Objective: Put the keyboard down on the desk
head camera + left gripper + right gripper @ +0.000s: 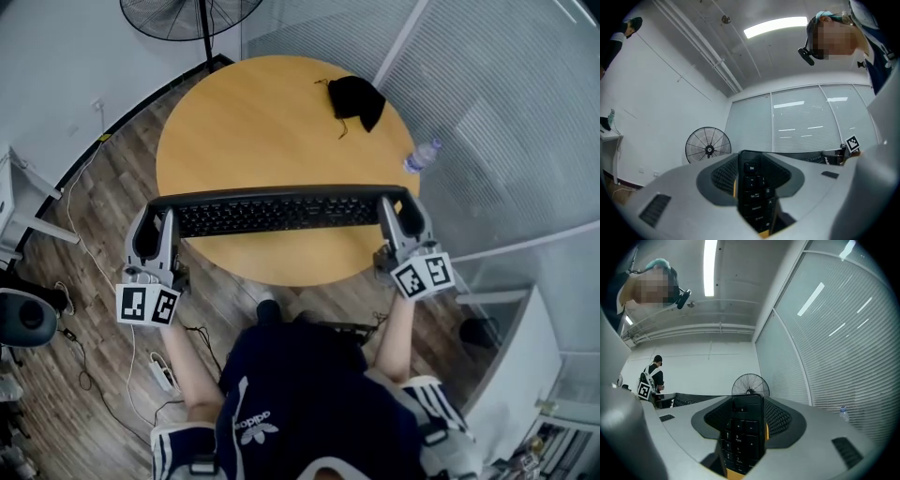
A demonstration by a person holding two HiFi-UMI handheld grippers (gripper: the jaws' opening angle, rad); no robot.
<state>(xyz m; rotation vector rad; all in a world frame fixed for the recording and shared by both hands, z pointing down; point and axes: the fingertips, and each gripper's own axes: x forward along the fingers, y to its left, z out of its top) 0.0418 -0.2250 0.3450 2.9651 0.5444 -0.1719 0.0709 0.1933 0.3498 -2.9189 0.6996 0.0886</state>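
Remote session, head view: one black keyboard (pixel 281 212), two grippers, one round wooden table (pixel 244 112). I have the keyboard gripped by both ends, keys up. Its long side runs parallel to the table's near edge and spans nearly the full width of the wood there. My left gripper (pixel 157 223) is clamped on the keyboard's left end and my right gripper (pixel 401 217) on its right end. In each gripper view that end sits squarely between the two jaws, which press against it. The Esc key column shows in the left gripper view and the number pad in the right. The keyboard lies over the near part of the tabletop, but I cannot tell whether its underside touches the wood. Two smaller items share the table. One black cloth (pixel 356 98) lies near the far right edge, and one clear plastic bottle (pixel 421 156) sits at the right edge. Both are well apart from the keyboard. One pedestal fan (pixel 190 17) stands on the floor beyond the far edge. One white power strip (pixel 159 371) lies on the plank floor to my left. A second person (pixel 655 373) in dark clothes stands in the background of the right gripper view.
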